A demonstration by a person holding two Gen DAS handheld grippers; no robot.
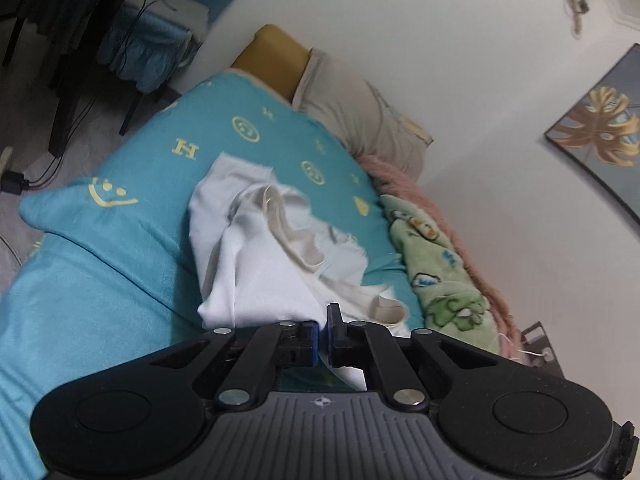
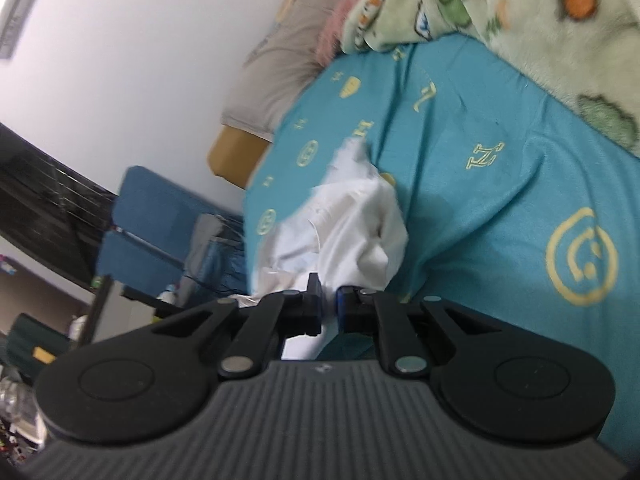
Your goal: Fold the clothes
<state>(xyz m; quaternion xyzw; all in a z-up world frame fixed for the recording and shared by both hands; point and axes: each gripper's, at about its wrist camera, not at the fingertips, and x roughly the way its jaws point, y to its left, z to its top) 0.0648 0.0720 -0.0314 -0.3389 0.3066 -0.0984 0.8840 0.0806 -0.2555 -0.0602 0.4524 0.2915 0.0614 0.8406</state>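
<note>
**Both tongs pinched on the white garment, lifting from the bed**

Nearest, the left tongs [image 1: 323, 336] are closed tight on a corner of the white garment [image 1: 256, 264]; the right tongs [image 2: 329, 312] are likewise nipped shut on another bunch of it; beyond the tongs the garment trails crumpled onto the teal bedsheet [image 1: 120, 280], lying beside the green blanket [image 1: 436, 264]; farther past the garment sits the grey pillow [image 1: 360, 116]. Risks, as I judge them: the thin pinches may slip; a bunched grip may fold crooked; loose threads could snag the blanket.
</note>
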